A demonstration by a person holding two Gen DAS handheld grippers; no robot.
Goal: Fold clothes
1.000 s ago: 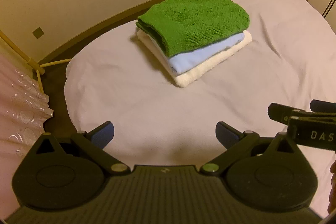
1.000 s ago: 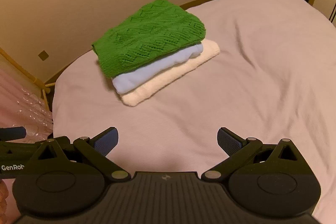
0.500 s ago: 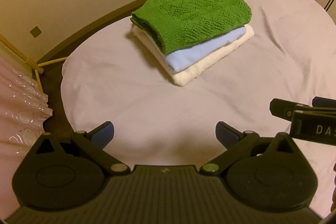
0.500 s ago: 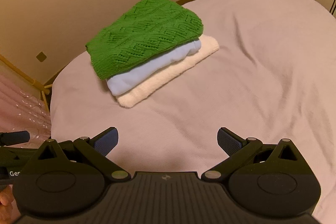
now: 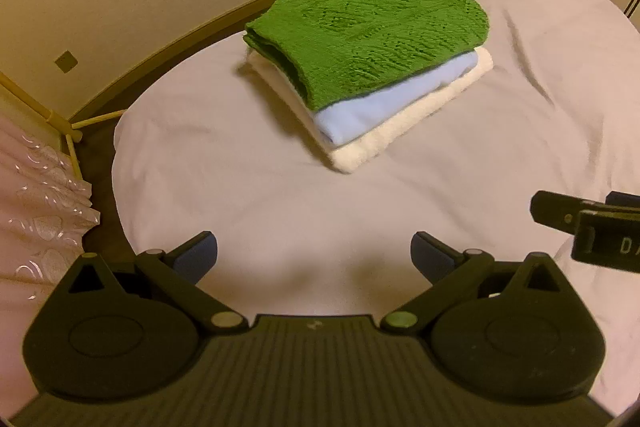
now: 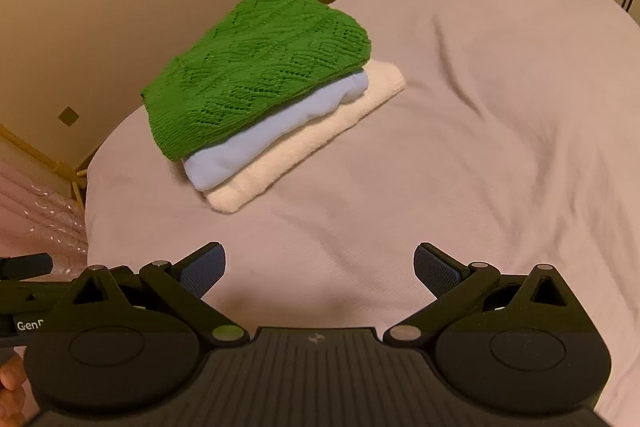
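I have 3 folded pieces stacked on the bed (image 5: 240, 163): a green knit (image 5: 372, 27) on top, a pale blue garment (image 5: 384, 107) under it, a cream one (image 5: 404, 131) at the bottom. My left claw (image 5: 314, 253) and right claw (image 6: 319, 265) both hang above bare sheet short of the stack, fingers spread wide, holding nothing. I judge the folding finished or between pieces; no unfolded piece shows, so next I must find one.
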